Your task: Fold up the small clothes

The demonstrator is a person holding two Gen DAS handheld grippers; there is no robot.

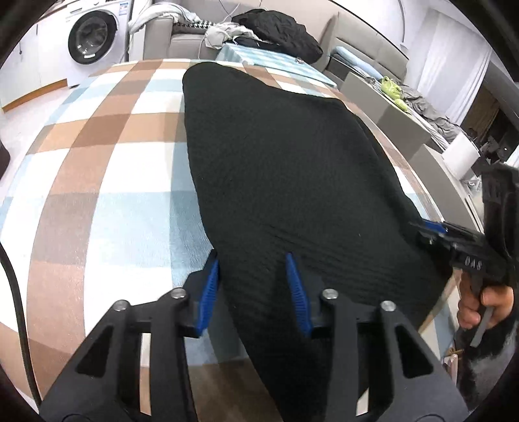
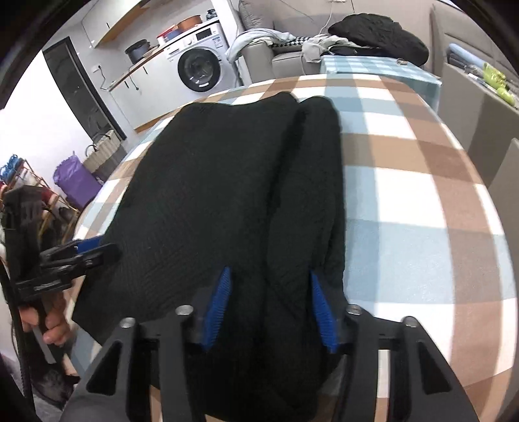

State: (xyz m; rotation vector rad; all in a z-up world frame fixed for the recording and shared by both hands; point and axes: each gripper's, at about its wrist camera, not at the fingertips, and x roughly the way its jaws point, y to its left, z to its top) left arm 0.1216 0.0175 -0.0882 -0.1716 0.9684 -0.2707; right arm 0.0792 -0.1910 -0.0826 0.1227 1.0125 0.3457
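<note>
A black knitted garment (image 1: 275,162) (image 2: 211,178) lies flat on the checked tablecloth (image 1: 97,162) (image 2: 405,194), with its right side folded inward into a thicker strip. My left gripper (image 1: 251,259) stands open over the garment's near left corner. One of its blue pads sits at the cloth's edge and the other over the cloth. My right gripper (image 2: 270,272) is open too and straddles the folded strip at the near right corner. Each gripper also shows from the side in the other's view, the left gripper (image 2: 94,246) and the right gripper (image 1: 428,227), both at the garment's edges.
A person's hand (image 1: 480,308) (image 2: 48,324) holds each gripper handle. Beyond the table stand a washing machine (image 1: 90,35) (image 2: 198,69) and a sofa with a dark clothes pile (image 1: 279,29) (image 2: 379,32). Grey cabinets (image 1: 389,110) line the right side; a purple bag (image 2: 76,180) sits left.
</note>
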